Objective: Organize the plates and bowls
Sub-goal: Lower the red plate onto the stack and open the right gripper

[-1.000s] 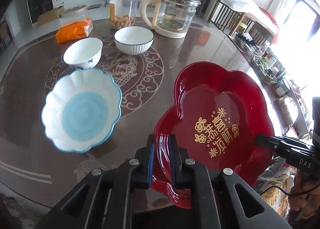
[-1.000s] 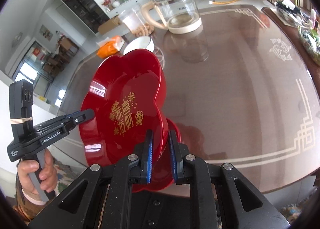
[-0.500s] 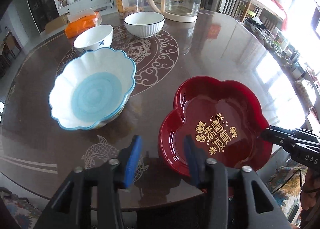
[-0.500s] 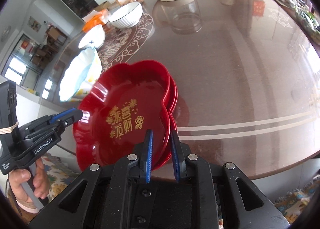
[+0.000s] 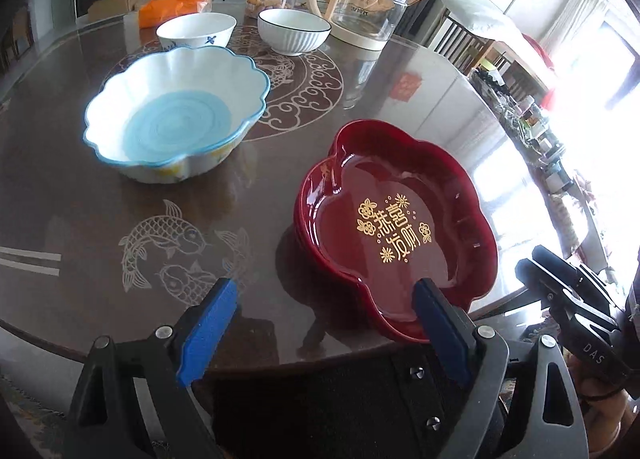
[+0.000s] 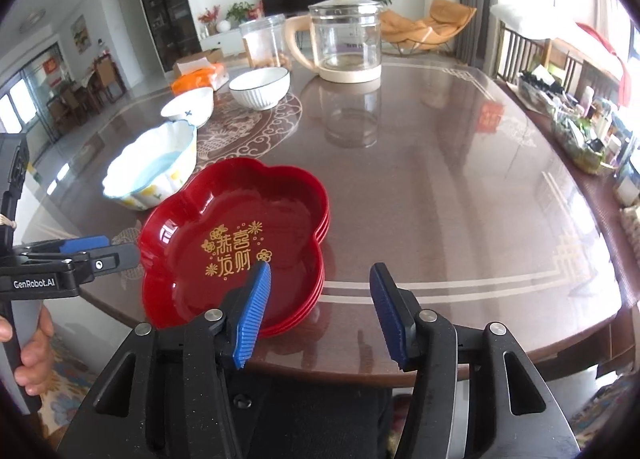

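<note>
Both jaws gape beside stacked red plates [image 6: 240, 247].

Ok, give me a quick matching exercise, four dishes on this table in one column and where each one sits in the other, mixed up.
1. red plates
2. scalloped blue bowl
3. ribbed white bowl
4. small blue-flowered bowl

A. just in front of the glass kettle
B. next to the orange packet
C. stacked at the near table edge
D. left of the red stack

Pairs: 1-C, 2-D, 3-A, 4-B
</note>
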Demonstrator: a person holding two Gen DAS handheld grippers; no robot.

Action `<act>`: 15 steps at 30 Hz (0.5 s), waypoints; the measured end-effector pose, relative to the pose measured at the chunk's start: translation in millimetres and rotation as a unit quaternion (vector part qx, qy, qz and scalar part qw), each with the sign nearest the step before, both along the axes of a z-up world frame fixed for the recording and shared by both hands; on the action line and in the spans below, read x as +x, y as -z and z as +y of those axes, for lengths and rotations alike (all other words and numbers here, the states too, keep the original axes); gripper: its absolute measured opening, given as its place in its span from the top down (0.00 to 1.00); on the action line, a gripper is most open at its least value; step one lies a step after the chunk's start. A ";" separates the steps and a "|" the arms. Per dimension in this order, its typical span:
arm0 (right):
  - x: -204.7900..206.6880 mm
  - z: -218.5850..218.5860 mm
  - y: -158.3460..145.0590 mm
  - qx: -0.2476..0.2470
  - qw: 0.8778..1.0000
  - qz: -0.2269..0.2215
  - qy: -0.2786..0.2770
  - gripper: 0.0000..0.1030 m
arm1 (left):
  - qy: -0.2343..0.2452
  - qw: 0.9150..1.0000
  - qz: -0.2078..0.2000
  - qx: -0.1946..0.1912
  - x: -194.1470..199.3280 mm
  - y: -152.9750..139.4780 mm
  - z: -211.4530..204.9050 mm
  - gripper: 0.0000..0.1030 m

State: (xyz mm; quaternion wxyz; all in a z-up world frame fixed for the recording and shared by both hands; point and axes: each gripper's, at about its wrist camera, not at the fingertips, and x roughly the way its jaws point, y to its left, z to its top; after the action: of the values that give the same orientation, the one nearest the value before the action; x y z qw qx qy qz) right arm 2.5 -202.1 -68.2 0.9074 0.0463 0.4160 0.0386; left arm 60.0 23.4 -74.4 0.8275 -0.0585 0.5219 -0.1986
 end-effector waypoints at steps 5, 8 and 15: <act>-21.4 18.8 6.5 0.053 0.992 0.057 -0.097 0.41 | -0.026 1.000 -0.010 -0.014 -7.7 -0.9 20.3 0.13; -22.0 30.0 15.3 0.081 0.987 0.080 -0.115 0.41 | -0.014 1.000 -0.012 -0.010 0.6 3.6 15.2 0.13; -20.4 44.6 33.9 0.071 0.985 0.100 -0.124 0.41 | 0.038 0.998 0.000 -0.040 17.5 11.6 -23.1 0.13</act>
State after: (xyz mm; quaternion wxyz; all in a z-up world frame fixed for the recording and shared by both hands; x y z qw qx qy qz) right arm -17.8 -157.5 -102.1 0.8438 0.0619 0.5034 0.1754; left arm 77.4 0.2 -86.0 0.8161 -0.0721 0.5156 -0.2509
